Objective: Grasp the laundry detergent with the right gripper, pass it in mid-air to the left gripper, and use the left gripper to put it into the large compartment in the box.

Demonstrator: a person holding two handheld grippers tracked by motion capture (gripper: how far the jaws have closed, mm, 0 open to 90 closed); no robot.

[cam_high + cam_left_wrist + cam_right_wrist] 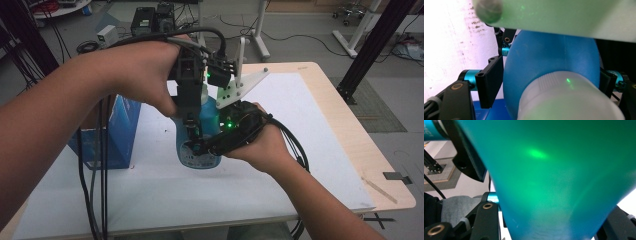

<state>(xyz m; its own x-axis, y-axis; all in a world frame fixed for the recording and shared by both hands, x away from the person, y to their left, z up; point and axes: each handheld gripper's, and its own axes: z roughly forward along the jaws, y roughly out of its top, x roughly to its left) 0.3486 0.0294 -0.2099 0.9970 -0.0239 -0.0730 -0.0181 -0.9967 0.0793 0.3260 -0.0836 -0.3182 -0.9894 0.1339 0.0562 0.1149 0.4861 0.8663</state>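
A blue bottle (207, 111) stands on the white mat in the middle of the table. My right gripper (200, 147) comes in from the right and is shut on the bottle's body (554, 170), which bulges between its black jaws (554, 205). My left gripper (192, 120) points straight down over the bottle's top. In the left gripper view its jaws (550, 67) stand on either side of the white ribbed cap (571, 100). A strip of blue shoulder (544, 55) shows between the left pad (491, 82) and the cap.
A blue carton (117, 135) stands just left of the bottle, close to my left forearm. The white mat (310, 130) covers most of the wooden tabletop (350, 135). The right gripper's pale plate (240, 85) sticks up beside the left gripper. Cables and equipment lie on the floor behind.
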